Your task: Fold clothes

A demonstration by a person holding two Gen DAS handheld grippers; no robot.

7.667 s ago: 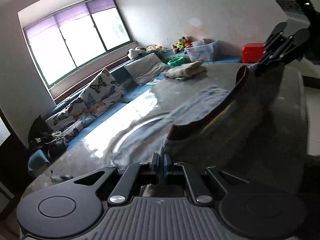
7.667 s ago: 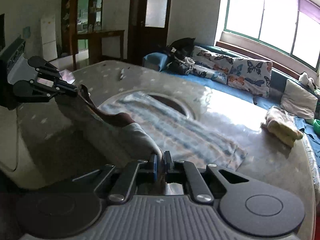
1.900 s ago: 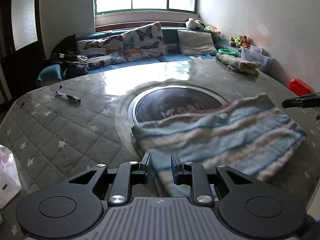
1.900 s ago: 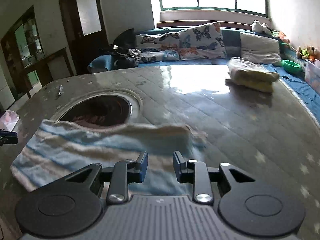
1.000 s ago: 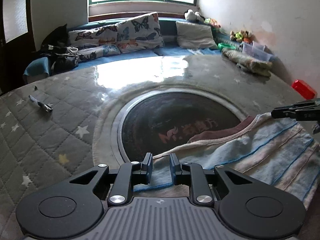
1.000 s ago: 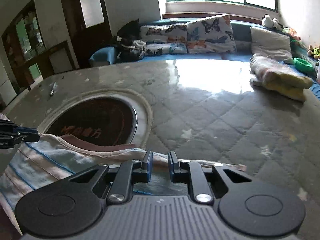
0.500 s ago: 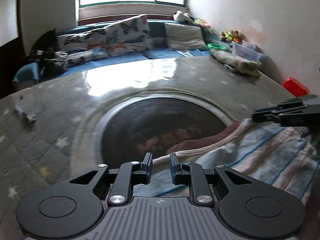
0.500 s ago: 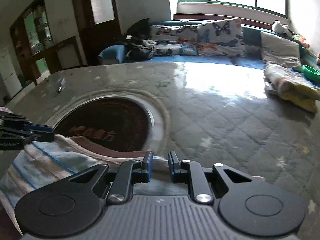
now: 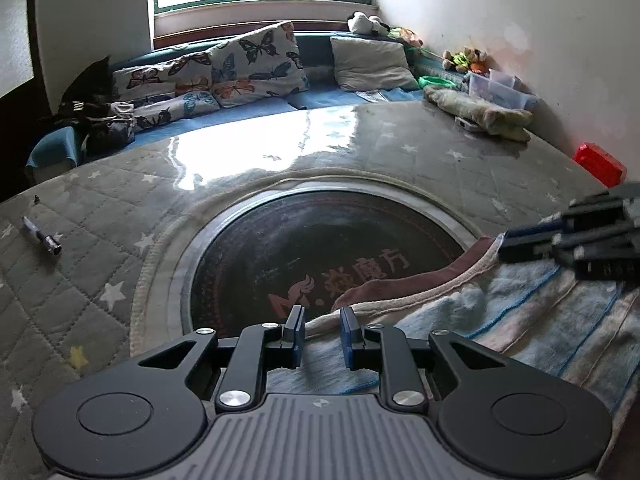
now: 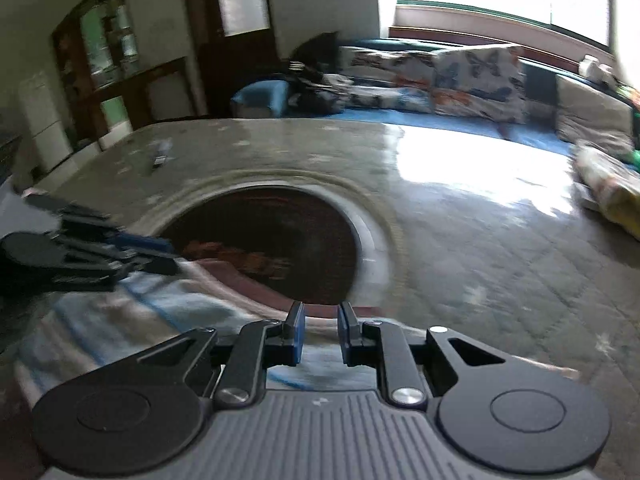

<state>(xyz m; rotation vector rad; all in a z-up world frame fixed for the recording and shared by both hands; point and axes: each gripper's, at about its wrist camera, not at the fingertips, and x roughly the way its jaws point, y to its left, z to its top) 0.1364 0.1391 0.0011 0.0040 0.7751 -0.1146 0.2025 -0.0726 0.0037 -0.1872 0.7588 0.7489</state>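
A blue, white and pink striped garment (image 9: 520,320) with a brown collar edge lies on the grey quilted table (image 9: 120,208), its far edge over the dark round inset (image 9: 320,248). My left gripper (image 9: 322,330) is open, its jaws either side of the garment's near-left edge. My right gripper (image 10: 320,330) is open over the garment's (image 10: 168,312) other end; this view is blurred. Each gripper shows in the other's view, the right one (image 9: 560,240) and the left one (image 10: 120,252).
A small pen-like tool (image 9: 42,236) lies on the table at the left. A folded yellowish garment (image 9: 480,112) sits at the far right. A red box (image 9: 600,162) and a cushioned bench (image 9: 240,72) lie beyond the table.
Both grippers went from shut on the hanging garment to open above it on the table. In the last half second they shifted slightly; the right one moves fast.
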